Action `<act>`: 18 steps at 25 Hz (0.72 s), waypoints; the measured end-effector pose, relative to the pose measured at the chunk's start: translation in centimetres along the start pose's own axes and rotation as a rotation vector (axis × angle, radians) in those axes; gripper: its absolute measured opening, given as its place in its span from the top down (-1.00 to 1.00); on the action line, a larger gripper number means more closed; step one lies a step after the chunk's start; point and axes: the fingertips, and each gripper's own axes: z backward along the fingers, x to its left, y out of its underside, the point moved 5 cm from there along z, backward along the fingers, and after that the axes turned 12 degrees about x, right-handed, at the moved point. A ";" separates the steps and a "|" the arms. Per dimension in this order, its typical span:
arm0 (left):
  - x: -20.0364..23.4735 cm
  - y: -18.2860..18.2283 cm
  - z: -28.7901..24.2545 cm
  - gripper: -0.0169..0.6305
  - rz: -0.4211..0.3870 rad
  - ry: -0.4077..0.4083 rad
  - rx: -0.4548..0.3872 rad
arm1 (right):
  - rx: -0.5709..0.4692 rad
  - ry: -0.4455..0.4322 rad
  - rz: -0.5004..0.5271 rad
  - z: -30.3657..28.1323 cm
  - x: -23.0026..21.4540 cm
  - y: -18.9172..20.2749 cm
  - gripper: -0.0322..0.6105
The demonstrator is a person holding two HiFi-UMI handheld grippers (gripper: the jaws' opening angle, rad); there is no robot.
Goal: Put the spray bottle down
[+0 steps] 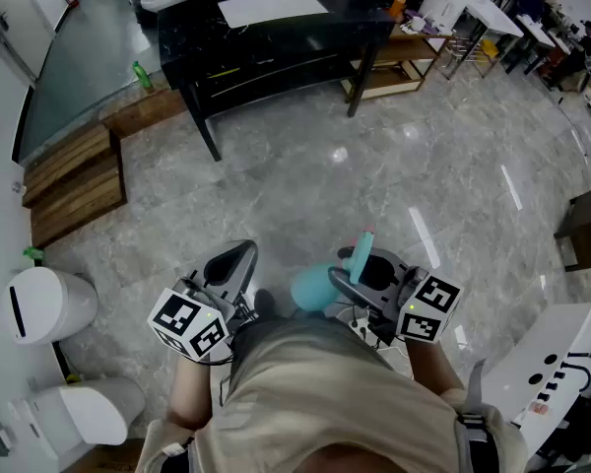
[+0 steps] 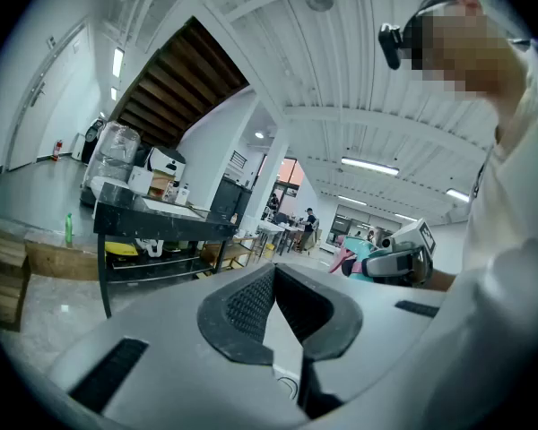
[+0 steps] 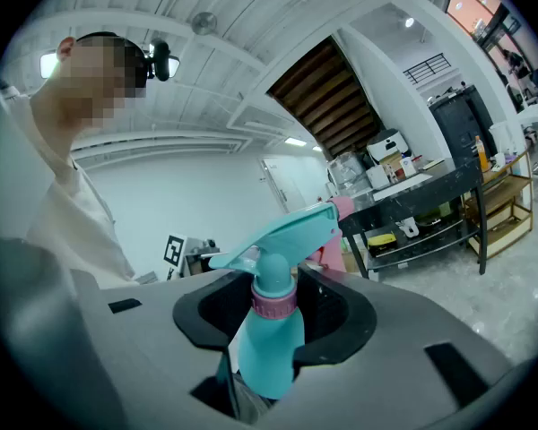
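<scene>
A teal spray bottle [image 1: 311, 290] with a pink collar and pink nozzle tip is held in my right gripper [image 1: 361, 276], close in front of the person's body and high above the floor. In the right gripper view the bottle [image 3: 269, 343] stands upright between the black jaws, which grip its body just below the collar, with the trigger head pointing right; my right gripper [image 3: 273, 310] is shut on it. My left gripper [image 1: 239, 258] hangs beside it on the left. Its jaws stand together with nothing between them [image 2: 274, 301].
A black table [image 1: 266, 30] with a white sheet stands ahead across the grey marble floor. Wooden steps [image 1: 74, 180] lie at the left and a small green bottle [image 1: 141, 75] stands by them. A white bin [image 1: 44, 304] is at lower left, a white machine [image 1: 552, 363] at lower right.
</scene>
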 end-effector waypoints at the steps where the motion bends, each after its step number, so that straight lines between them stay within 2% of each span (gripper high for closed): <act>1: 0.4 -0.2 0.0 0.91 -0.004 0.002 0.003 | 0.001 -0.001 0.006 -0.4 0.0 -0.3 0.40; 8: 2.6 -0.4 0.4 0.91 -0.021 0.011 0.033 | 0.011 -0.005 0.013 -3.0 0.3 -1.3 0.40; 13: 3.8 -1.1 0.8 0.91 -0.034 0.025 0.027 | -0.048 -0.043 -0.063 -3.9 0.2 -2.6 0.40; 18: 5.5 -1.1 1.7 0.91 -0.038 0.031 0.014 | -0.083 -0.057 -0.062 -5.4 0.7 -3.6 0.40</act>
